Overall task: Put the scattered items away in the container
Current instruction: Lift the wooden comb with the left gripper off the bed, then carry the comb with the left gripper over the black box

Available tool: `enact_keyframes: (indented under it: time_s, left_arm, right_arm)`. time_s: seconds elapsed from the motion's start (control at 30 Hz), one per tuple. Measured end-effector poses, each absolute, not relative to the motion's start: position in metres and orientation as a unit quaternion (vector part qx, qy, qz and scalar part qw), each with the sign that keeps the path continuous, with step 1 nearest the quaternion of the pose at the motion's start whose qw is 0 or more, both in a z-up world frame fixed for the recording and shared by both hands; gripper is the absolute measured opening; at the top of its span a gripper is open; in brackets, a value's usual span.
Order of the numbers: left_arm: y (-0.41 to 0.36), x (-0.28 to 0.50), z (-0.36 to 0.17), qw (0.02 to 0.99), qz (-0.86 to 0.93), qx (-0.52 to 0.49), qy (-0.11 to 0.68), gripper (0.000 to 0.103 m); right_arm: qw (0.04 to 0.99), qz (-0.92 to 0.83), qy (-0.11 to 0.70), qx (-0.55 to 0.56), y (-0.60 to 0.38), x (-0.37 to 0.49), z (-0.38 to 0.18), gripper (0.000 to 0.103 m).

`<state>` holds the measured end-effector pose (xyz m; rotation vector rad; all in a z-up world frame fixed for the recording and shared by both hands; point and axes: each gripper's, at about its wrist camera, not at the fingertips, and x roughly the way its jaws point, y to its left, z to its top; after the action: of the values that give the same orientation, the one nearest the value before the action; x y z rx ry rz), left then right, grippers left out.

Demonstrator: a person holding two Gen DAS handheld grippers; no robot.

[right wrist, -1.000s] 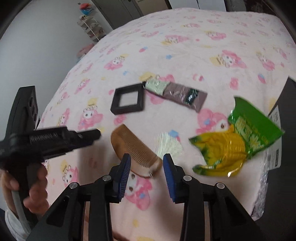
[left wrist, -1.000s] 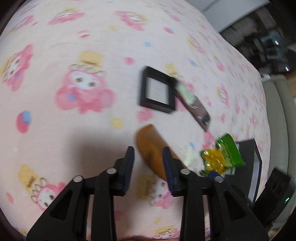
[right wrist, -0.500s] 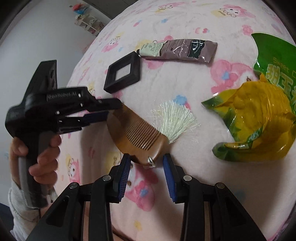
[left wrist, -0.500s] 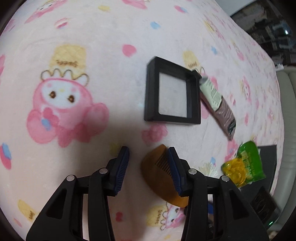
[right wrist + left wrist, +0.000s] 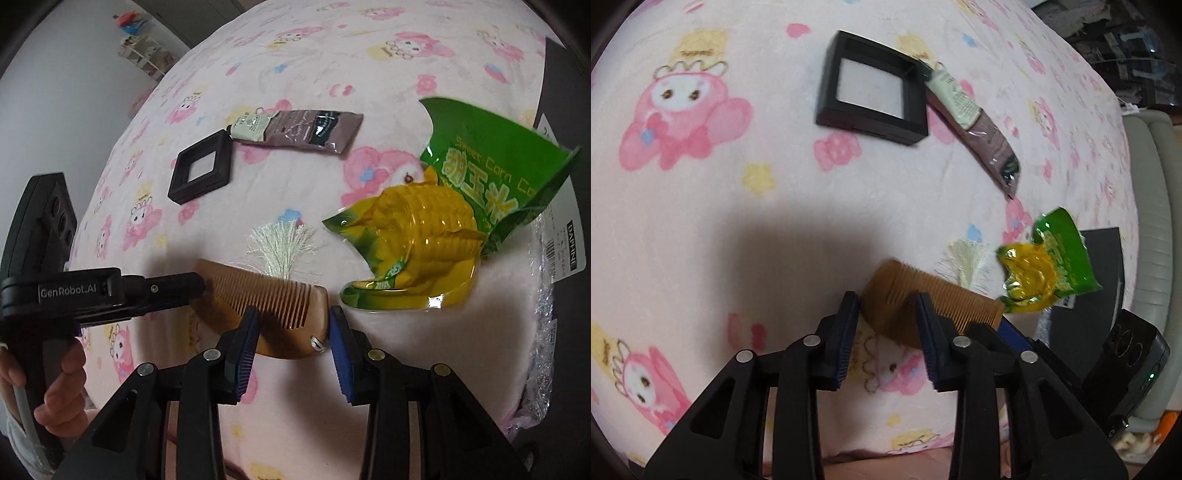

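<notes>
A brown wooden comb (image 5: 905,299) lies flat on the pink cartoon blanket (image 5: 720,206), with a pale tassel (image 5: 964,258) at its teeth. My left gripper (image 5: 884,306) straddles one end of it, jaws opening, pads not pressing. My right gripper (image 5: 291,317) straddles the other end of the comb (image 5: 266,295), the end with a silver ring, and its jaws are opening too. The left gripper (image 5: 195,286) shows from the side at the comb's far end. A green and yellow corn pack (image 5: 443,229), a brown tube (image 5: 295,129) and a black square frame (image 5: 201,171) lie beyond.
A black box (image 5: 1100,258) with a white label sits at the blanket's right edge, partly under the corn pack (image 5: 1045,258). The tube (image 5: 975,122) touches the frame (image 5: 871,85). A hand (image 5: 55,387) holds the left gripper. Shelves and furniture stand beyond the bed.
Both grippers have come down and closer to the comb, so each now has one end of it between its jaws. Both pairs of jaws stand slightly wider.
</notes>
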<state>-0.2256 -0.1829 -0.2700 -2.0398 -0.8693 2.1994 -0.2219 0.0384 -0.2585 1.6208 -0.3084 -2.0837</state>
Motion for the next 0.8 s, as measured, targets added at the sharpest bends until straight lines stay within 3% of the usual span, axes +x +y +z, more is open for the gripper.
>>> enact_keyframes:
  time_s: [0.2, 0.33, 0.63, 0.8]
  left_arm:
    - [-0.187, -0.232, -0.286, 0.015, 0.683, -0.674, -0.282, 0.045]
    - [-0.179, -0.225, -0.273, 0.027, 0.697, -0.664, -0.268, 0.04]
    - [-0.175, -0.191, -0.22, 0.069, 0.725, -0.606, -0.32, 0.037]
    - [-0.145, -0.183, -0.16, 0.09, 0.758, -0.572, -0.3, 0.037]
  right_arm:
    - [0.249, -0.757, -0.121, 0.592, 0.036, -0.223, -0.274, 0.038]
    - [0.261, -0.757, -0.129, 0.586, 0.033, -0.221, -0.267, 0.037]
    - [0.264, -0.793, -0.115, 0.537, 0.048, -0.199, -0.197, 0.034]
    - [0.266, -0.815, -0.116, 0.502, 0.072, -0.187, -0.15, 0.034]
